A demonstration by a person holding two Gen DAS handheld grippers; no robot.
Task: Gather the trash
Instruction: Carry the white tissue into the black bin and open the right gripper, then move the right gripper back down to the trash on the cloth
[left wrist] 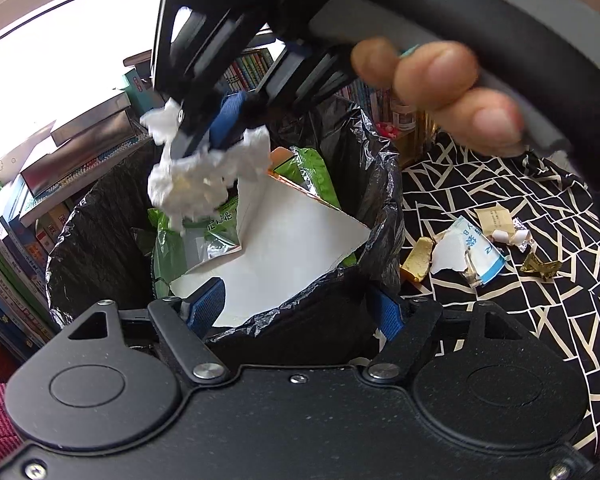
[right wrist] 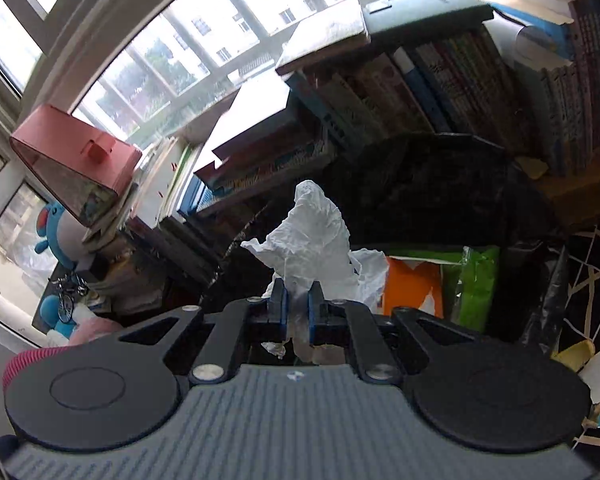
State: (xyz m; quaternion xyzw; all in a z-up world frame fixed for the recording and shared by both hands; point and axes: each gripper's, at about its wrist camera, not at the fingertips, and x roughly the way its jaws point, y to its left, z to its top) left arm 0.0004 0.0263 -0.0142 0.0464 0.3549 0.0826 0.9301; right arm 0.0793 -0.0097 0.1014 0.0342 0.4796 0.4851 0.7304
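Observation:
A bin lined with a black bag holds a green packet and a white card. My left gripper is shut on the bin's near rim, its blue pads on either side of the black wall. My right gripper hangs over the bin mouth, shut on a crumpled white tissue. In the right wrist view the tissue sticks up from between the closed pads of the right gripper, with the bin just beyond it. A person's fingers hold the right gripper's handle.
Right of the bin, on a black-and-white patterned cloth, lie a yellow scrap, a torn white-and-blue wrapper, paper bits and a gold wrapper. Stacked books, a pink box and a window stand behind.

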